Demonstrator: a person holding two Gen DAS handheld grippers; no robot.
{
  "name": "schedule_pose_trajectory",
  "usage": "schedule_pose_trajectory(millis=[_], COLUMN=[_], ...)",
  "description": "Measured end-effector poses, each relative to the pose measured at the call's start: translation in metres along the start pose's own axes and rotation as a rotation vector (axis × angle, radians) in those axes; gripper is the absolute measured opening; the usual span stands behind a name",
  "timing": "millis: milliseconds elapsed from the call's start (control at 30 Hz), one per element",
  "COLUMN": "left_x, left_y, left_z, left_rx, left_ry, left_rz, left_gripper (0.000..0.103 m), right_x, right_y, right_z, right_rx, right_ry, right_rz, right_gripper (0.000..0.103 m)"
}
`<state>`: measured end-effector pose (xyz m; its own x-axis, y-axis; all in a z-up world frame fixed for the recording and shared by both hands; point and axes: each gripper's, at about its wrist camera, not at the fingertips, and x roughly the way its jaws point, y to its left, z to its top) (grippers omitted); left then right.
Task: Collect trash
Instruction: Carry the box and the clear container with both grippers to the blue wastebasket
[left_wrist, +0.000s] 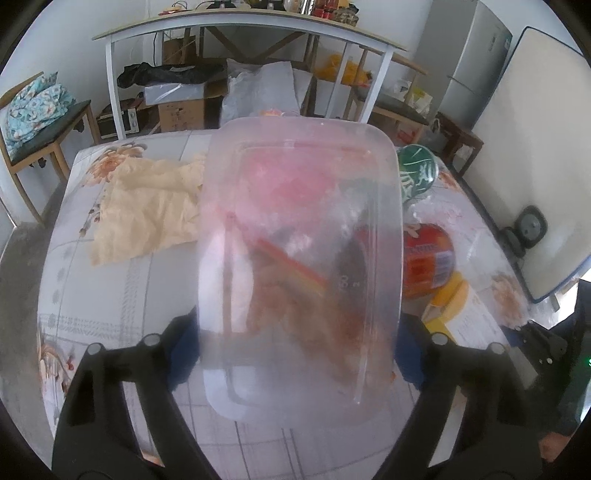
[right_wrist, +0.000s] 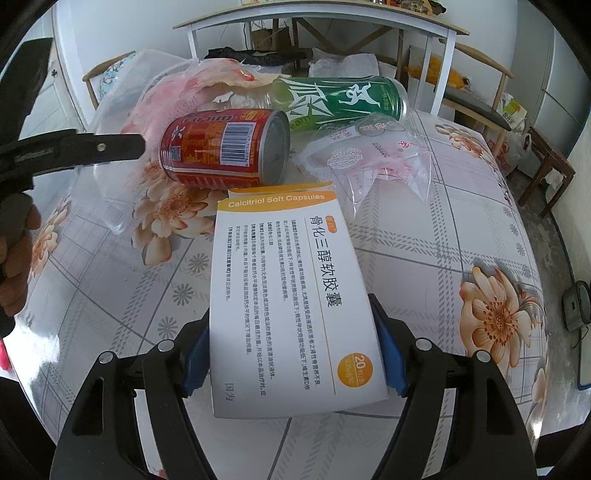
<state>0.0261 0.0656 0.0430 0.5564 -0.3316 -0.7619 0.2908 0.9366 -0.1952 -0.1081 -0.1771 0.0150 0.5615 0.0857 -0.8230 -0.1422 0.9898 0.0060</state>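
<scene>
Left claw (left_wrist: 295, 354) clamped on clear, greasy plastic tub (left_wrist: 299, 266). Right claw (right_wrist: 295, 354) gripping flat, glossy carton (right_wrist: 291, 302). Beside: ribbed red can (right_wrist: 225, 147), crinkly bag (right_wrist: 373, 162).

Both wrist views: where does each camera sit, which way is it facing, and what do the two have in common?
Left wrist: on the left gripper, angled down across the flowered table; a clear plastic container between its fingers fills the view.
Right wrist: on the right gripper, angled down at the table; its blue pads flank a white medicine box; the left gripper's finger and the person's hand show at left.
Shared: red can, green can, medicine box, container, white-framed desk behind.
</scene>
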Motion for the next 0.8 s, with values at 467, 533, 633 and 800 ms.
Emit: schedule_pose_trajectory(millis=[467,533,633,800], left_x=[-0.06,-0.071,-0.094,-0.143], left_y=[-0.007,-0.004,0.002,0.016], left_z=[-0.024,-0.026,-0.033,-0.049], left_rx=[0.023,0.017,0.002,-0.027], left_ry=[-0.045,-0.057,-0.084,-0.127], left_rz=[-0.005,-0.007,-0.008,0.017], left_gripper=[0.08,0.08,0.08,0.08], right_x=[0.0,-0.001,-0.005,-0.026], right_y=[-0.007,-0.007,-0.004,0.0], right_z=[0.0,0.0,-0.002,-0.004], right_rx=[0.025,0.033,0.02,0.019], right_ry=[-0.006,-0.005,-0.015,-0.067], right_rz=[0.019,0.029,0.016,0.013], right_gripper=[0.071,0.071,0.071,0.071])
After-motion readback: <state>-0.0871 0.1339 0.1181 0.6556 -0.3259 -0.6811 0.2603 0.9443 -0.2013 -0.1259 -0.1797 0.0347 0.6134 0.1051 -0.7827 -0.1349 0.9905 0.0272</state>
